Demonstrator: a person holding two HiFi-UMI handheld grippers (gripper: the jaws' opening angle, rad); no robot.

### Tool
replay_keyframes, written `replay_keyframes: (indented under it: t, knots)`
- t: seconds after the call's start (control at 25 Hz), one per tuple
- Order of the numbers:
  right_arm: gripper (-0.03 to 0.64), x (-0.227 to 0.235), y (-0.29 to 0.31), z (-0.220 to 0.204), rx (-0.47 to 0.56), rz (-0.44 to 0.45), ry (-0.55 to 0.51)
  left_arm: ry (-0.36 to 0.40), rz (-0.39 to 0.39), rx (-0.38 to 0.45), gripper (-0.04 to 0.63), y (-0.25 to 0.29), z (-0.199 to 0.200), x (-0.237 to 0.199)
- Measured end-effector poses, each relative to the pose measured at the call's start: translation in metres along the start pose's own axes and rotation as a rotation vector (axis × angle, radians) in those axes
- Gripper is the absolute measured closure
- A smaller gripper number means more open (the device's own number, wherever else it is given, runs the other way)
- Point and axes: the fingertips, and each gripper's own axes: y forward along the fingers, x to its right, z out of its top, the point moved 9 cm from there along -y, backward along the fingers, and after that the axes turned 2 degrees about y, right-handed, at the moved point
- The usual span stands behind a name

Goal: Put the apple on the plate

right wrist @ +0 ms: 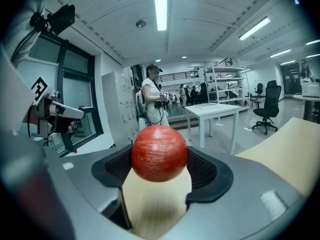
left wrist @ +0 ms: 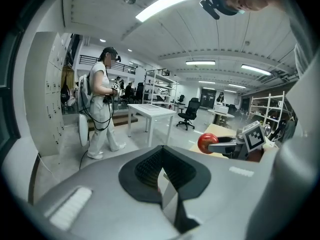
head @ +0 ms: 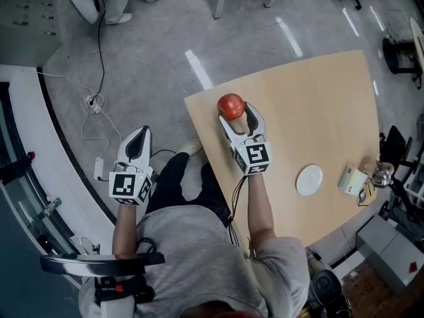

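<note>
A red apple (head: 230,105) is held above the far left corner of the wooden table (head: 318,105), with my right gripper (head: 236,116) shut on it. In the right gripper view the apple (right wrist: 159,153) sits between the black pads (right wrist: 207,171), clear of the tabletop. The small white plate (head: 309,179) lies empty near the table's front right part, well to the right of the apple. My left gripper (head: 136,140) hangs off the table's left side over the floor, jaws together and empty. From the left gripper view the apple (left wrist: 207,143) shows at the right.
A white box (head: 353,181) and a shiny metal object (head: 380,173) sit at the table's right edge beside the plate. Cables and a power strip (head: 94,103) lie on the floor at left. A person in white (right wrist: 152,103) stands in the room behind a white table (right wrist: 215,111).
</note>
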Motion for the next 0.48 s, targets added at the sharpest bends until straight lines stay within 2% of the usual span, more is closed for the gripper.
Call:
replay_keyframes:
  t: [0.48]
  knots:
    - [0.276,-0.004,-0.050,0.020,0.058,-0.099,0.022,0.038,-0.105,0.048,0.575,0.013,0.025,0.018]
